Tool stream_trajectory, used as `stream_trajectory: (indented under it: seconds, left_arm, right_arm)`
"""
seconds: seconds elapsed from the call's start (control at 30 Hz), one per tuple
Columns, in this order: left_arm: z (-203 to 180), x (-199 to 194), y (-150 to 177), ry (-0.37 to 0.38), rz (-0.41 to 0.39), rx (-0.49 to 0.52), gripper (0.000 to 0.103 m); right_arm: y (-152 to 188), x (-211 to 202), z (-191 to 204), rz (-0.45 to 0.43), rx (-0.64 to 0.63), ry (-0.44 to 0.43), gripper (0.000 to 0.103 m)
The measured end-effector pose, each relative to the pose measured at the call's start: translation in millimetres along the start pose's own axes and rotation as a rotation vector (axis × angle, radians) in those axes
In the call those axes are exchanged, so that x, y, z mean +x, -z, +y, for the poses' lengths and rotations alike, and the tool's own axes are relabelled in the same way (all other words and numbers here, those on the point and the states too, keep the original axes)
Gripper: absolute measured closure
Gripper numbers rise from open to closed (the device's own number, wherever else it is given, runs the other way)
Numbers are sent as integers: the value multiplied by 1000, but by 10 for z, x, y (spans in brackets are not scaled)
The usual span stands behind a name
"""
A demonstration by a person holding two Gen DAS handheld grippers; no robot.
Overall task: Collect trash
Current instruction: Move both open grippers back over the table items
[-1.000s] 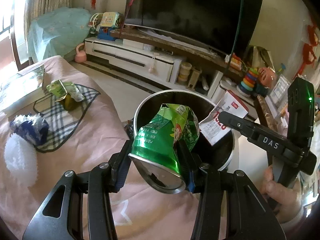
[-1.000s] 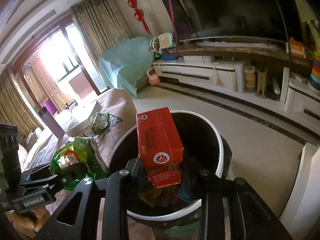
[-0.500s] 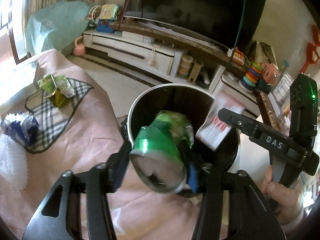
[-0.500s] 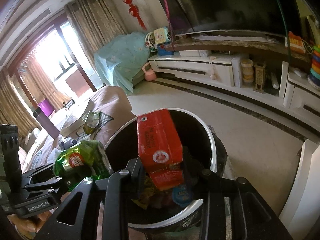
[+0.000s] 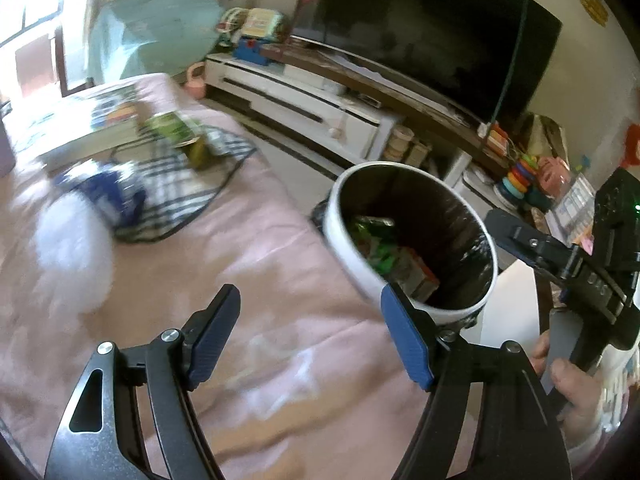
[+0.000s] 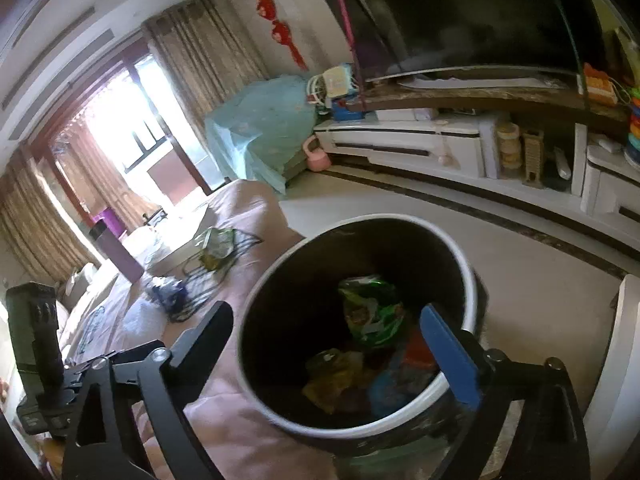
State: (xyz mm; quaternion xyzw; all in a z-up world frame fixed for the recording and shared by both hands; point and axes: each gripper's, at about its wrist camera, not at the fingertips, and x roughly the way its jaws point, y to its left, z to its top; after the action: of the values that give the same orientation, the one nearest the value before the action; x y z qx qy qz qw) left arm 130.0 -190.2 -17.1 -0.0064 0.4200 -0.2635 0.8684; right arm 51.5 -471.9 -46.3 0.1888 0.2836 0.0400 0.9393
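Both my grippers are spread wide and hold nothing. The left gripper [image 5: 310,332] hangs over the pink cover [image 5: 248,264], with the bin [image 5: 490,276] just beyond its right finger. The right gripper [image 6: 336,340] hangs directly above the bin [image 6: 466,264], looking into it.

Trash inside the bin: a crushed green can [image 6: 374,312] and a red carton [image 5: 416,276] lie on top of other wrappers. I judge the drop step complete for these two items.

Trash not yet collected, all on the cover to the far left of the bin:
- a green packet [image 5: 176,128] on the checked cloth [image 5: 192,188];
- a blue wrapper [image 5: 116,196] at the cloth's near edge;
- a white blurred lump [image 5: 72,248] nearer me, identity unclear.

Next move, in my judgement: swing the left gripper left and away from the bin, keep it spread, and descend on the blue wrapper or the packet. The cloth sits directly under both, so the fingers must close on the trash alone.
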Motion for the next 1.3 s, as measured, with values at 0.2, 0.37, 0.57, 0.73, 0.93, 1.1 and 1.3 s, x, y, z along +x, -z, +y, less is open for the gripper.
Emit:
stream_trajectory:
  seconds: [0.2,0.37,0.57,0.73,0.93,1.1,1.3]
  left_arm:
    - [419,-264,184,-66,-31,-71,27]
    - [838,-459,304,-89,-42,-164,26]
    - [1144,-625,391,-140,-55,-208,23]
    - [1295,-690,398,-161,-56,-218,23]
    - [1389,-651,334,-171,-60,-226,22]
    - [1422,-484,217,-191,-42,-224,22]
    - [1495,-208,47,-211,-19,-224,22]
  right_arm:
    - [126,37,330,7,-26,-53,3]
    - [237,139,603,36,-55,-87,3]
    - [379,274,923,76,-91,-129,2]
    - [438,422,1153,85,-135,-128,2]
    - [333,668,1352,113,-155,-167,2]
    - [243,930,1471,150,-169,-207,8]
    - [164,1302,1540,211,-163,-236,37]
